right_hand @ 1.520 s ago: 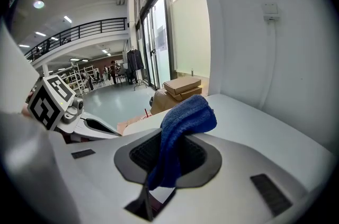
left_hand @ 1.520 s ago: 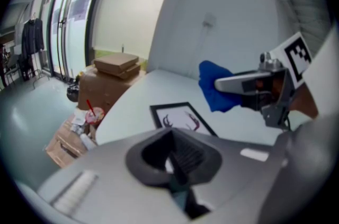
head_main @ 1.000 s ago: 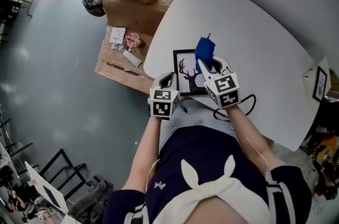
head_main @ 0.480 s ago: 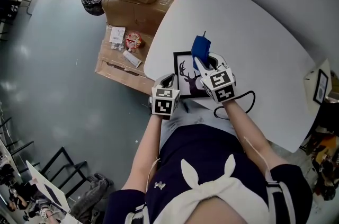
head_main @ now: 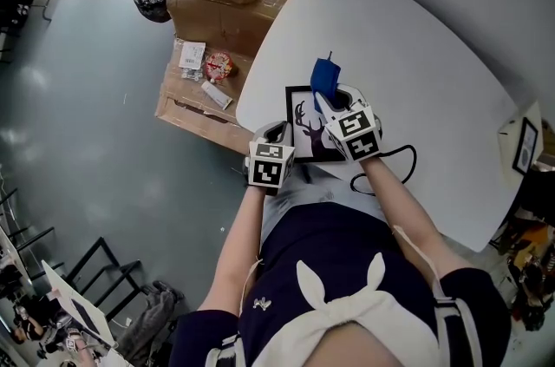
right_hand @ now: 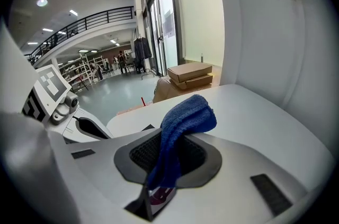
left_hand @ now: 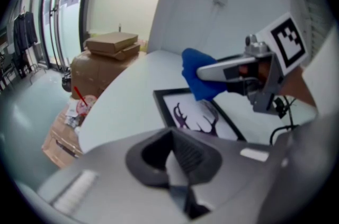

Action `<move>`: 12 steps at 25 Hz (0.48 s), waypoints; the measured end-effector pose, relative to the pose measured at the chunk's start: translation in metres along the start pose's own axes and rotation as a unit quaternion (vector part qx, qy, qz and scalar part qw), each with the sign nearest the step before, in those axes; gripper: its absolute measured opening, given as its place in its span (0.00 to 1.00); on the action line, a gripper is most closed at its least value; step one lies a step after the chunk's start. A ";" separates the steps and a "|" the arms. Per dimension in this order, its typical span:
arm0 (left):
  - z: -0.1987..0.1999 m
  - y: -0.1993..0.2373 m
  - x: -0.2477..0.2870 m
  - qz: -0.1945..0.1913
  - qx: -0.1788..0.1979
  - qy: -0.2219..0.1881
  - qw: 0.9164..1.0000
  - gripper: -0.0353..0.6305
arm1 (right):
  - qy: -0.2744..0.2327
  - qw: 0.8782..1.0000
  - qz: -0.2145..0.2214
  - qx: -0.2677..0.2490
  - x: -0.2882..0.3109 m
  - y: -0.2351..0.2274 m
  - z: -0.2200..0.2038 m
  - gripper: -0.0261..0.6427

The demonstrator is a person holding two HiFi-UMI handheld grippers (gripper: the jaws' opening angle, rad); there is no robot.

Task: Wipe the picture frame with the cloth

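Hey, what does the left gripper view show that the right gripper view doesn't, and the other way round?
Only the left gripper view: the deer print in the picture frame, a black cable, and the right gripper seen from the side, jaws shut on the cloth. Only the right gripper view: the left gripper with its marker cube, and a hall with a balcony railing. Both: the blue cloth, the stacked cardboard boxes and the white table.
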State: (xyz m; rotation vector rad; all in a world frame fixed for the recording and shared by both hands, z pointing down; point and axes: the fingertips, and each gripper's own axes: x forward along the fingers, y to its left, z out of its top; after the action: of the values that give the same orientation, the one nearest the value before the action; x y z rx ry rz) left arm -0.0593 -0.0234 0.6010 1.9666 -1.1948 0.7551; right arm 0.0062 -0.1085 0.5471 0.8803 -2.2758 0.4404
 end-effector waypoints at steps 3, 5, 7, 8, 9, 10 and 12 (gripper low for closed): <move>0.000 0.000 0.000 0.000 0.002 0.002 1.000 0.06 | 0.006 1.000 0.002 -0.002 0.006 0.000 -0.002 0.14; -0.001 -0.001 0.000 0.002 0.002 0.002 1.000 0.06 | 0.010 1.000 0.003 -0.003 0.011 0.000 -0.005 0.14; -0.001 -0.001 0.000 0.002 0.001 0.002 1.000 0.06 | 0.017 1.000 0.005 -0.003 0.014 0.001 -0.010 0.14; -0.001 -0.001 0.000 0.002 0.001 0.001 1.000 0.06 | 0.022 1.000 0.006 -0.003 0.016 0.001 -0.013 0.14; 0.000 0.000 0.000 0.003 0.001 0.001 1.000 0.06 | 0.026 1.000 0.007 -0.003 0.018 0.002 -0.016 0.14; 0.001 0.001 0.000 0.004 0.002 0.000 1.000 0.06 | 0.030 1.000 0.008 -0.003 0.020 0.002 -0.018 0.14; 0.001 0.001 0.000 0.004 0.004 0.002 1.000 0.06 | 0.035 0.999 0.007 -0.003 0.023 0.002 -0.022 0.14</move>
State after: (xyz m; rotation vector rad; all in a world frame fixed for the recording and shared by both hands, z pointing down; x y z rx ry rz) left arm -0.0601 -0.0244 0.6009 1.9669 -1.2006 0.7673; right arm 0.0022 -0.1065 0.5785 0.8325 -2.2198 0.4632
